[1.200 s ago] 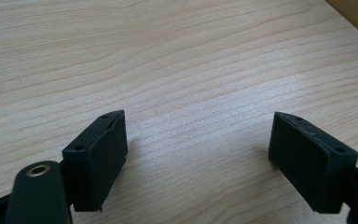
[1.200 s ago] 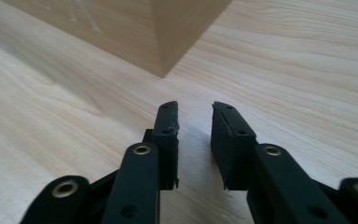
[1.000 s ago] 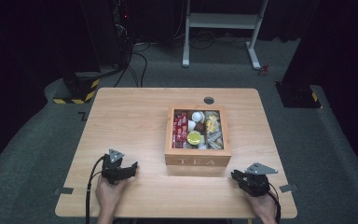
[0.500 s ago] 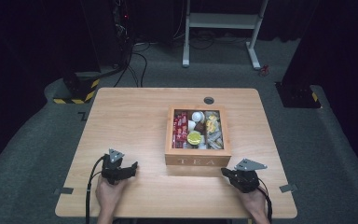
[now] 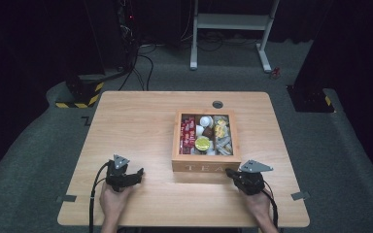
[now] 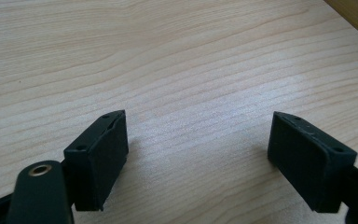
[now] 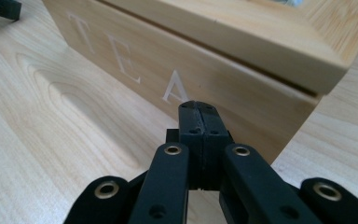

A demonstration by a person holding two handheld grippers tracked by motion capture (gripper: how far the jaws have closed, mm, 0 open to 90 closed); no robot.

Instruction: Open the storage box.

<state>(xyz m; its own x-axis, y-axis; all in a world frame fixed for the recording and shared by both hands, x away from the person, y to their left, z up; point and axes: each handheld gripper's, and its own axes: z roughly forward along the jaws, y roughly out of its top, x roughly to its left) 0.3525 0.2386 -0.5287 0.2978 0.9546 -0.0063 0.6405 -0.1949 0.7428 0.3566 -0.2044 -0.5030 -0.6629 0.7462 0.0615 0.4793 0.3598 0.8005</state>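
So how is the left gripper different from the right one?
The left gripper has its jaws wide open with bare table between them; the right gripper is shut, holding nothing. The left sits away from the tea box; the right points at its front. Both are black and hand-held.

Left tool wide open (nothing between) over bare table.

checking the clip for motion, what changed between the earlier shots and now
The right gripper has slid left along the table toward the front right corner of the wooden tea box; its jaws have just closed, now pressed together with nothing between them, close to the box's lettered front. The left gripper stayed put, jaws open over bare wood. The box and its contents have not shifted.
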